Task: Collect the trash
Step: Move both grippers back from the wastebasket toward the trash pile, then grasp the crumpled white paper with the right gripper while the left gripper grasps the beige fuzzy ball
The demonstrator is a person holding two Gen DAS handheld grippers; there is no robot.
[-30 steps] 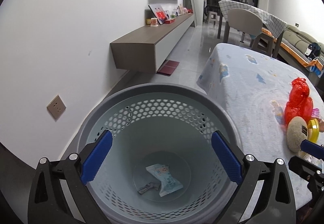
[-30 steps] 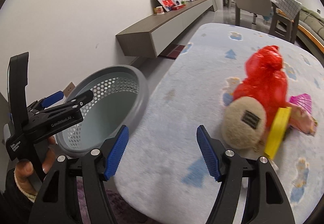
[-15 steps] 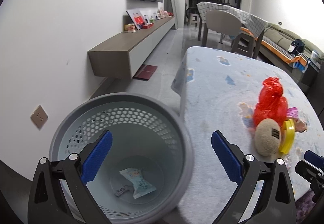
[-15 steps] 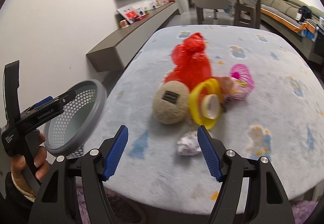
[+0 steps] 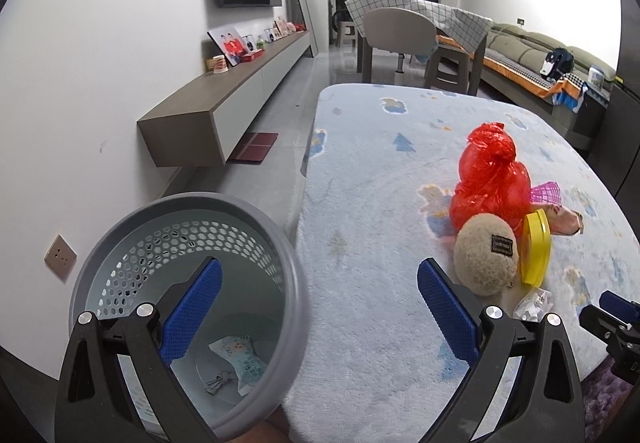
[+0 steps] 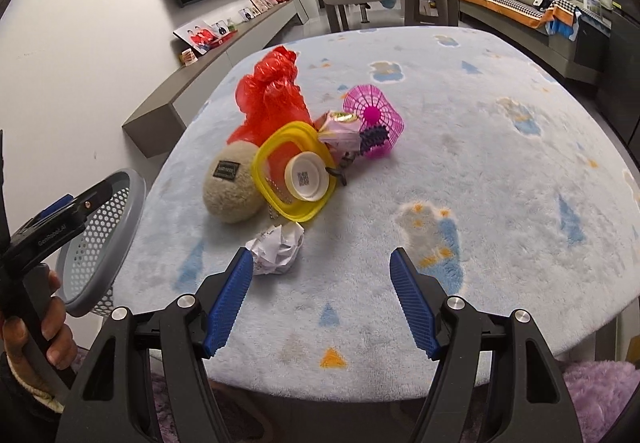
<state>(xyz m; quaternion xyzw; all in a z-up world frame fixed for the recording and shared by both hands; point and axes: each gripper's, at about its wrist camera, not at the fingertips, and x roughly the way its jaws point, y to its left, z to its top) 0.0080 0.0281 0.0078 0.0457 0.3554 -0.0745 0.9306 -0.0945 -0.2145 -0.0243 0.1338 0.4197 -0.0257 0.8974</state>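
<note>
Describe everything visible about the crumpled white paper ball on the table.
The crumpled white paper ball is a loosely wadded sheet with faint printed marks, lying on the fluffy light-blue table cover. It sits apart from the clutter, just in front of the yellow plastic ring lid. The right tool's left blue finger overlaps its near edge in view; contact is unclear.

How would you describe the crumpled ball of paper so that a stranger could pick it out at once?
Start at the table under its pale blue fleece cover and find the pile around the red plastic bag. Nearest the table's front edge, just before the yellow ring, lies the crumpled paper ball: the only white, creased thing there.
</note>
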